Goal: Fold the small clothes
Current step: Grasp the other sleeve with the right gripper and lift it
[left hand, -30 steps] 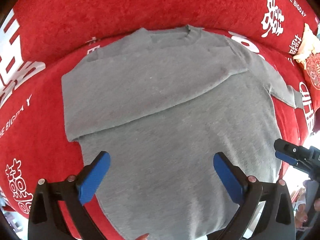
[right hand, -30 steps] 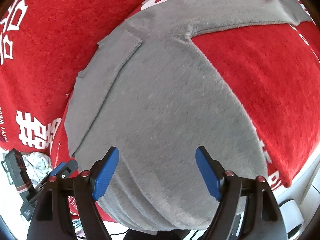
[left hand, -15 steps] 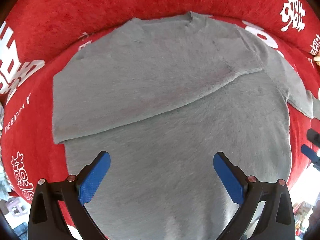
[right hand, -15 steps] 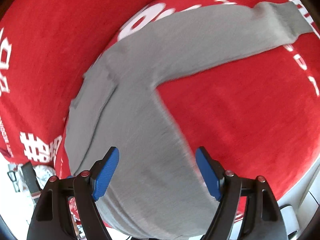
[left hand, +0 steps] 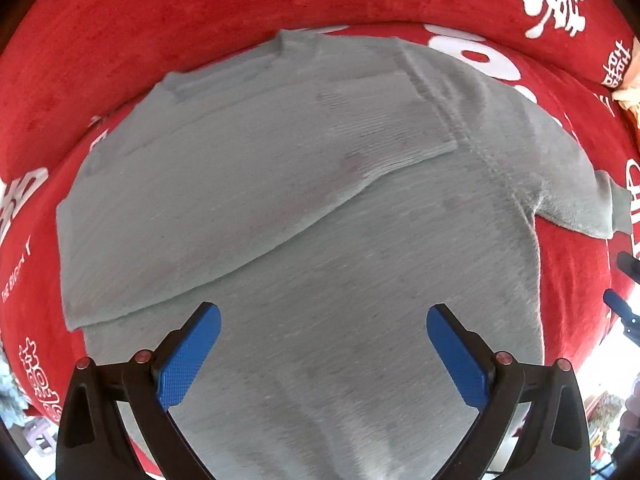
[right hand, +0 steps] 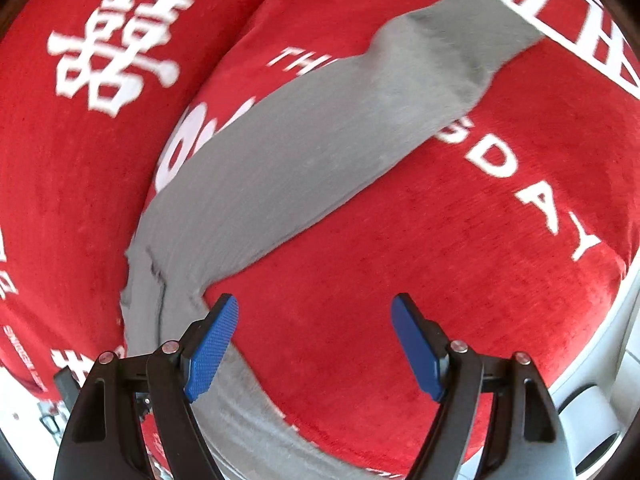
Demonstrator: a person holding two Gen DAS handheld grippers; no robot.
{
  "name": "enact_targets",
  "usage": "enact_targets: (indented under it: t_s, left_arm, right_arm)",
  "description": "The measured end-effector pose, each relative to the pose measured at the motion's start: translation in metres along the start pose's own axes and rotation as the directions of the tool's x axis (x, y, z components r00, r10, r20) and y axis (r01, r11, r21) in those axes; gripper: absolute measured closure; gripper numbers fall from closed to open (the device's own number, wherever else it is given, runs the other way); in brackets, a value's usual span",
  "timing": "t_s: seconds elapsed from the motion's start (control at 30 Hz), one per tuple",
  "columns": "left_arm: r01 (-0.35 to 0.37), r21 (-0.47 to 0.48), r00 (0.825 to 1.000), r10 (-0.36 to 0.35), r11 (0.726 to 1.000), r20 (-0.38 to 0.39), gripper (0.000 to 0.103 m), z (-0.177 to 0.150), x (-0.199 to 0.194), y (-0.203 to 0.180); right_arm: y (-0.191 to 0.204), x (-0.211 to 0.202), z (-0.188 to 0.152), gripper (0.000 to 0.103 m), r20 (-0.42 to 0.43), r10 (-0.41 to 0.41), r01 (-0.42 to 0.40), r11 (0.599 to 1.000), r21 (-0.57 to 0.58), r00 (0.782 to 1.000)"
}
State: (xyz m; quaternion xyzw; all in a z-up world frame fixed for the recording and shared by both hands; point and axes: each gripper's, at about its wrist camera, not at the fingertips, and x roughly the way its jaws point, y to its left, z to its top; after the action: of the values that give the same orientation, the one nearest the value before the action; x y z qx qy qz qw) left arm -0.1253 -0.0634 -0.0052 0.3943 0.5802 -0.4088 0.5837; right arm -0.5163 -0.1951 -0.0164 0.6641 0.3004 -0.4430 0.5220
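Note:
A grey knit sweater [left hand: 320, 240] lies flat on a red plush cover [left hand: 160, 20]. Its left sleeve [left hand: 208, 208] is folded across the chest. In the right wrist view the other sleeve [right hand: 320, 140] stretches out straight toward the upper right. My left gripper [left hand: 323, 312] hovers open above the sweater's lower body with nothing between its blue pads. The right gripper [right hand: 314, 306] is open too, over red fabric just right of the sweater's armpit; its tips [left hand: 618, 300] show at the right edge of the left wrist view.
The red cover carries white printed characters [right hand: 116, 40] and letters [right hand: 536, 200]. Its edge drops off at the lower right, where a white floor and a grey object [right hand: 592, 412] show. A pale cloth item [left hand: 630, 88] lies at the far right edge.
Both hands slid right along the sweater. The right wrist view has shifted from the sweater's body to the outstretched sleeve and bare red cover. Both grippers stayed open.

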Motion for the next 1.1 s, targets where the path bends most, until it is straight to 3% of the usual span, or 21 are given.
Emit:
enact_targets:
  t_s: [0.23,0.43,0.67,0.9,0.93,1.0,1.03,1.1]
  left_arm:
    - [-0.010,0.019,1.000,0.010,1.000,-0.007,0.000,0.015,0.006,-0.025]
    - [-0.014,0.012,1.000,0.014,1.000,-0.006,0.000,0.032,0.010,-0.046]
    - [-0.022,0.015,1.000,0.022,1.000,-0.006,0.000,0.047,0.019,-0.083]
    - [-0.018,0.006,1.000,0.018,1.000,-0.010,0.000,0.053,0.022,-0.109]
    - [-0.019,0.007,1.000,0.019,1.000,-0.008,0.000,0.053,0.022,-0.112]
    - [-0.025,0.012,1.000,0.025,1.000,-0.002,0.000,0.054,0.022,-0.113]
    - [-0.026,0.015,1.000,0.026,1.000,0.002,0.000,0.051,0.020,-0.110]
    - [-0.028,0.017,1.000,0.028,0.999,0.005,0.000,0.049,0.018,-0.111]
  right_arm:
    - [-0.027,0.006,0.016,0.021,0.011,0.032,-0.033,0.995,0.096,0.999]
    - [-0.057,-0.001,0.051,0.021,0.157,0.110,-0.141,0.969,0.203,0.981]
    - [-0.083,0.006,0.095,0.021,0.255,0.163,-0.242,0.916,0.320,0.953]
    - [-0.111,0.017,0.103,0.020,0.364,0.281,-0.437,0.763,0.477,0.888]
    - [-0.112,0.019,0.103,0.023,0.361,0.305,-0.457,0.747,0.483,0.881]
    - [-0.115,0.026,0.104,0.057,0.335,0.371,-0.498,0.703,0.508,0.866]
    - [-0.116,0.030,0.102,0.086,0.325,0.397,-0.513,0.681,0.523,0.859]
    - [-0.112,0.030,0.100,0.092,0.342,0.434,-0.553,0.665,0.503,0.833]
